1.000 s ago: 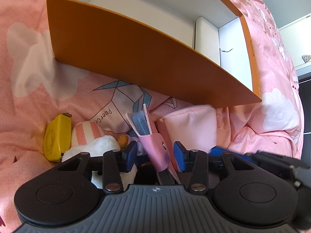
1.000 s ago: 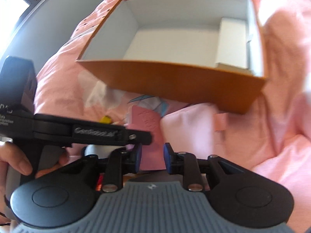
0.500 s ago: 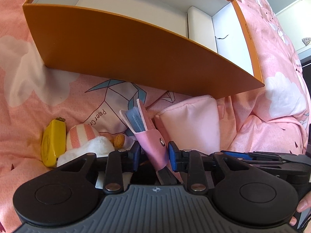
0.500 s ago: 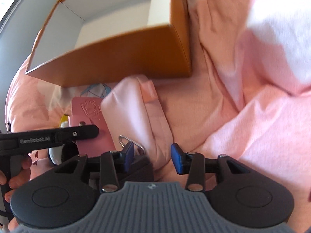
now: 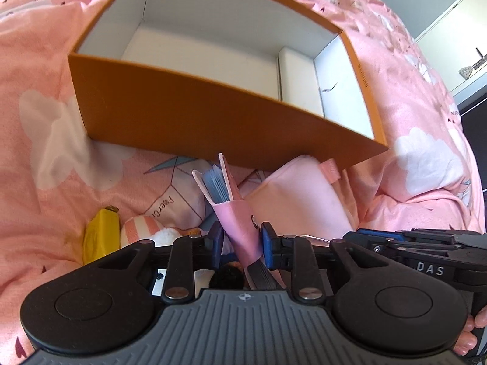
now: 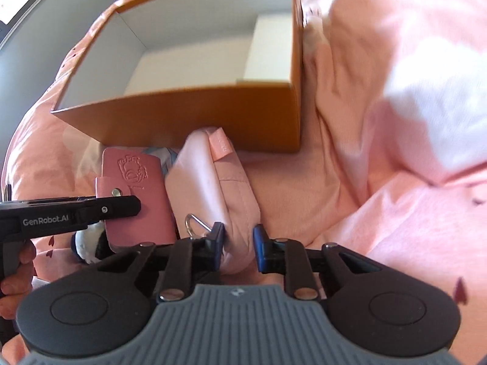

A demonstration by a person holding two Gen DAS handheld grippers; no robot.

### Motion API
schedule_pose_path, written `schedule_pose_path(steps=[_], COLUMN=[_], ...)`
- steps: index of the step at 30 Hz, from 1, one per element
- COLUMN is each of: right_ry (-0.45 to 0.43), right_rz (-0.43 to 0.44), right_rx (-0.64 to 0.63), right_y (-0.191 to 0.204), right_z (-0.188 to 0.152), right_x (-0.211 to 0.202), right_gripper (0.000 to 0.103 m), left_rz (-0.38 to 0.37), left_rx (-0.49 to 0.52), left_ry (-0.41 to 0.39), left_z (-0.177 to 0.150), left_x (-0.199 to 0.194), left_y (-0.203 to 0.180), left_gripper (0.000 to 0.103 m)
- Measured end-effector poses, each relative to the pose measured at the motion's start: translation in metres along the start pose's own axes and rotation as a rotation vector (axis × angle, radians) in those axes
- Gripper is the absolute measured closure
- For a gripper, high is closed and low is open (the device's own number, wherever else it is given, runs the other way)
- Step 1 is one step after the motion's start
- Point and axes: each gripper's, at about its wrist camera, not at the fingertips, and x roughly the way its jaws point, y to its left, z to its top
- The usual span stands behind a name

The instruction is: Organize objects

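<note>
The left gripper (image 5: 239, 245) is clamping a small pink leather key case (image 5: 236, 216) between its blue pads, the case standing nearly upright with its open top showing blue-grey inner leaves. In the right wrist view the same key case (image 6: 134, 194) is showing its embossed front and a snap button, with the left gripper's black finger (image 6: 103, 210) lying across it. The right gripper (image 6: 239, 248) is sitting with its jaws partly apart around a fold of a soft pink pouch (image 6: 213, 182); whether the pads are actually pressing the fabric cannot be told. A metal ring (image 6: 191, 223) is lying just beside that gripper's left pad. The pouch (image 5: 299, 194) is lying on the pink bedspread (image 5: 45, 158) just in front of an orange box (image 5: 197, 121), its small loop tab touching the box's near wall. The box is standing open, white inside, with a white block (image 5: 296, 76) resting against its right inner wall. To the left of the held key case, a yellow object (image 5: 100, 234) and a pink-and-white striped plush toy (image 5: 143, 228) are lying side by side on the bedspread, near the left gripper's body. The person's fingers (image 6: 15, 276) are wrapping the left handle.
</note>
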Motion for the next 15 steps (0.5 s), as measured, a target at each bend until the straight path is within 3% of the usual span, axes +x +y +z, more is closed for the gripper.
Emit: schedule_pose_path(steps=[7, 15], right_ry=[-0.127, -0.141], right_rz=[-0.034, -0.043], right_rx=[-0.072, -0.1], right_y=[0.01, 0.032], right_z=[0.007, 0.002], right_x=[-0.049, -0.073], right_gripper=[0.084, 0.084], left_rz=[-0.023, -0.039], left_rx=[0.037, 0.068], left_ry=[-0.079, -0.12], left_z=[-0.006, -0.016], left_x=[-0.027, -0.044], left_y=[-0.005, -0.007], left_gripper=[0.075, 0.076])
